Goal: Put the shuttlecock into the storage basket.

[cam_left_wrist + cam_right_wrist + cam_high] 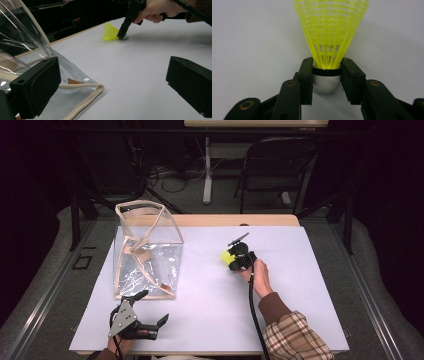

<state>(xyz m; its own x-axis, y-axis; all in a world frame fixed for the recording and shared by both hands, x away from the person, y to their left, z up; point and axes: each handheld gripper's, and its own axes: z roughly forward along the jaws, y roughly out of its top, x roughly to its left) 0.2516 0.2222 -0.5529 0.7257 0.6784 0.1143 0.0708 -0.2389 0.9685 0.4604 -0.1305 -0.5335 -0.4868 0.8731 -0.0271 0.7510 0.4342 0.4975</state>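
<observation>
White sheet [210, 290] covers the wooden table, and behind it the room is dark, with a folding chair [277, 167] and cables on the floor. On this sheet, a little right of the middle, lies the shuttlecock [227, 257], on its side, with the yellow skirt pointing away from the right hand toward the left side of the high view. The right gripper [235, 259] holds it: in the right gripper view the two black jaws press on both sides of the white rounded cork [326, 83], just below the black band, and the yellow skirt [330, 30] opens out beyond them. From the left gripper view the cork end touches the sheet or is just above it; I cannot tell which. The right hand [259, 276] holds the gripper body, and a black cable goes back along the plaid sleeve [295, 337]. The left gripper [150, 306] is well apart from the shuttlecock, at the near left corner of the sheet, and its jaws stand wide open with nothing between them. Just beside its left jaw stands the clear plastic bag [147, 252] with beige trim, and its bottom corner [98, 87] lies flat on the sheet.
</observation>
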